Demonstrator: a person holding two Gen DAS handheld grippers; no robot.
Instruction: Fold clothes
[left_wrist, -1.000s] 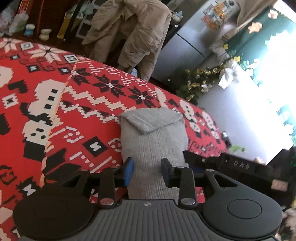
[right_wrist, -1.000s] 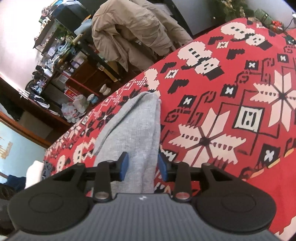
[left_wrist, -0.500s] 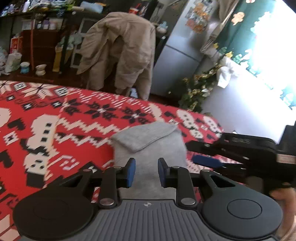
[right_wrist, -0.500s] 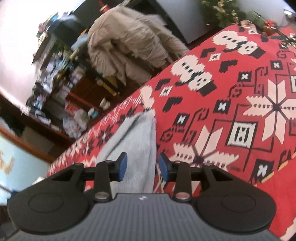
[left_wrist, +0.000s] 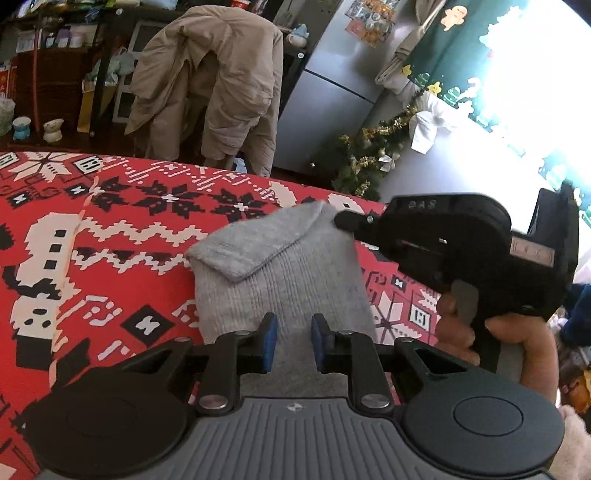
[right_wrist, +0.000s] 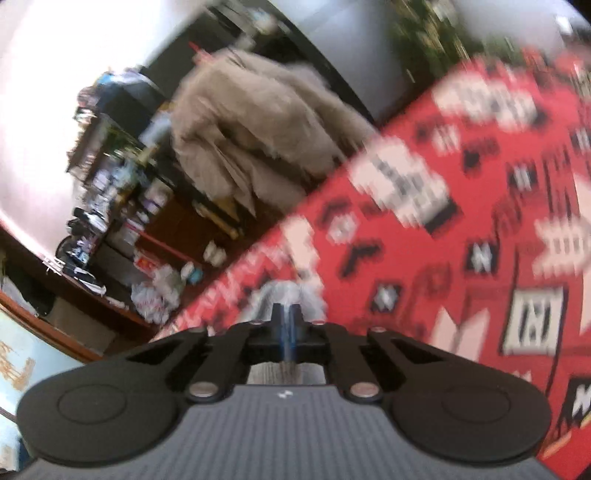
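— Two claws at one grey knitted garment (left_wrist: 280, 266). Lies flat on the red patterned cloth (left_wrist: 110, 229), far end folded over into a flap.

— And the left claw (left_wrist: 293, 325)?

— Sits at the near end of the garment. Narrow, jaws just been closing. Blue pads apart, with grey knit showing through the gap.

— Right claw (left_wrist: 347, 221)?

— Comes in from the right side of the left wrist view, held in a hand (left_wrist: 517, 343). Closed tight, tip on the far right corner of the garment, beside the flap. Blurred from its own camera, yet clear enough: pads together, grey cloth bunched around the tips.

— Edges?

— Left side edge of the garment straight and free. Far right corner close to the far edge of the red cloth, where the cover drops away. Right side edge running back toward the hand, with a narrow strip of red between.

— Open room?

— Plenty to the left: a wide stretch of bare red cloth with white and black patterns. Less to the right, taken up by the right claw's black body and the hand.

— Beyond the cloth?

— Beige jacket (left_wrist: 221, 74) draped over a chair, grey fridge (left_wrist: 332, 92) beside it, small decorated tree (left_wrist: 365, 166) toward the bright window side.
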